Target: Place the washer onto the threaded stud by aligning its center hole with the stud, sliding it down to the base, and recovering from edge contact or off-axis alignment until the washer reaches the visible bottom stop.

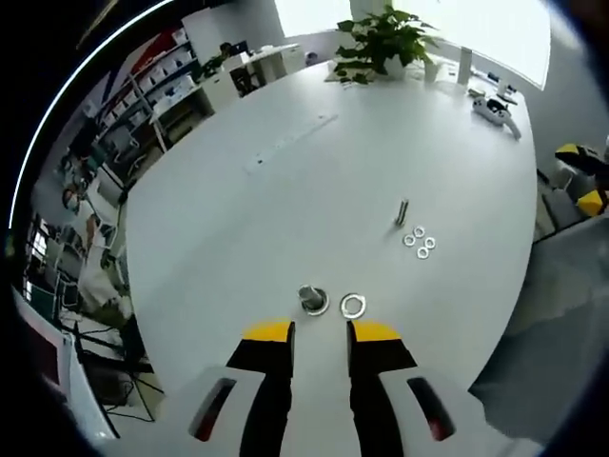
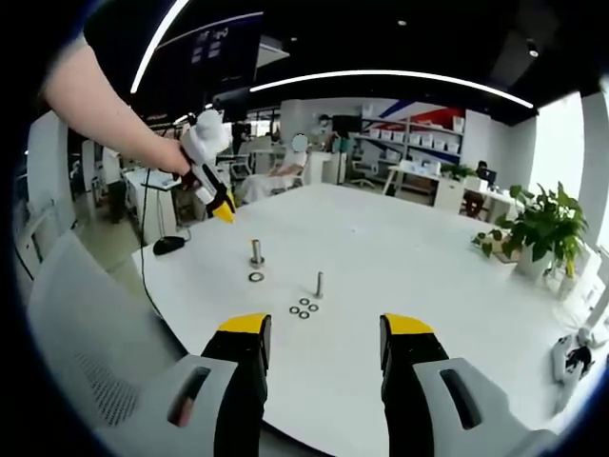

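Threaded stud upright on white table, axis vertical, flat steel ring washer lying just beside its base, left gripper and right gripper both spread, gripping nothing.

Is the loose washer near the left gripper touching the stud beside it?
Apart. In the left gripper view, bare table shows between the washer and the stud.
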